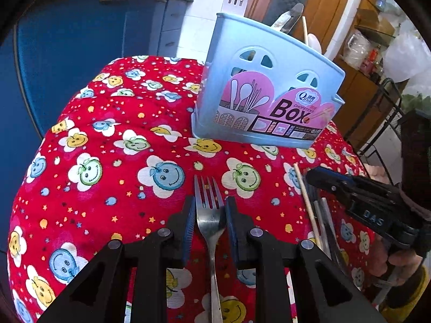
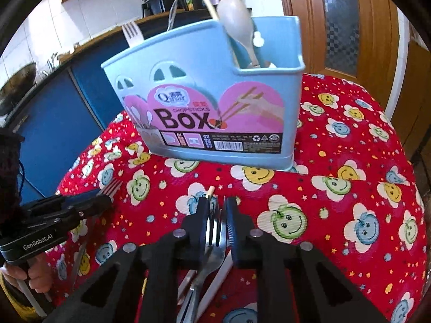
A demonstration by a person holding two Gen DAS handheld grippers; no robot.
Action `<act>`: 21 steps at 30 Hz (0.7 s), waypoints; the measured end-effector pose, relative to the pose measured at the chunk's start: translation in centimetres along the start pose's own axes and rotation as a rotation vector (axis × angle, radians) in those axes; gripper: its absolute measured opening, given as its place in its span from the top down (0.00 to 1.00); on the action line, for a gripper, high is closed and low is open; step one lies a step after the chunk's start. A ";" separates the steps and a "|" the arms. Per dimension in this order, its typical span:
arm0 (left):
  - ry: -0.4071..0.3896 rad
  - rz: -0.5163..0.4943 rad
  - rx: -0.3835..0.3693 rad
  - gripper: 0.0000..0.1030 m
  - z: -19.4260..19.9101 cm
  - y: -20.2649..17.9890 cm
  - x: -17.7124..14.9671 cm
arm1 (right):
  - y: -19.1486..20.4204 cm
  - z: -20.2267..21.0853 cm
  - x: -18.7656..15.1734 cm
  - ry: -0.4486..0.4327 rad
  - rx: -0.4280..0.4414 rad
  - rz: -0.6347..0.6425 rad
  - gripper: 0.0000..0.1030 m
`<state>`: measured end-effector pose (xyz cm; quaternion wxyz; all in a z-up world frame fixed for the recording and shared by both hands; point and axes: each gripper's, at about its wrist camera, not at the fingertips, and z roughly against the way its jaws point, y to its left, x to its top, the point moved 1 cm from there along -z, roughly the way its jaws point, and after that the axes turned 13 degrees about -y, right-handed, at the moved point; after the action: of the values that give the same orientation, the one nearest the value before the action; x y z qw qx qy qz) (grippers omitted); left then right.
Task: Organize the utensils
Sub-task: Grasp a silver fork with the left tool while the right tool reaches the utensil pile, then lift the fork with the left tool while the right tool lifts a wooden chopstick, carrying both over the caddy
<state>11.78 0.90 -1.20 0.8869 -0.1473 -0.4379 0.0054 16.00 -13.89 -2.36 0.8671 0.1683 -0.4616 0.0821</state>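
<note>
Tablecloth [image 2: 336, 123] bears blue box [image 2: 215, 102] holding spoon [image 2: 237, 21].

Both grippers were black plastic, with triangular cut-outs in the linkage arms and round silver pivot screws. The left gripper [image 1: 208, 222] had ribbed blue pads [image 1: 190, 228]; its body read "GenRobot.AI" in white (seen from the right wrist). The right gripper [image 2: 217, 224] bore "DAS" lettering. A yellow cuff [image 1: 421, 282] showed at the wrist.
</note>
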 end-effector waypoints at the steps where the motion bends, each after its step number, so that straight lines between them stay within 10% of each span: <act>1: 0.000 0.002 -0.004 0.78 0.0 0.0 0.1 | -0.1 0.2 0.1 -0.010 -0.004 -0.004 0.86; 21: -0.061 0.038 -0.113 0.98 1.7 -0.6 1.0 | -1.1 7.1 2.6 -0.250 -0.028 -0.079 0.96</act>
<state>11.03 0.89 0.69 0.8632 -0.2053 -0.4613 0.0019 12.29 -17.61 3.26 0.8077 0.1833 -0.5601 0.0197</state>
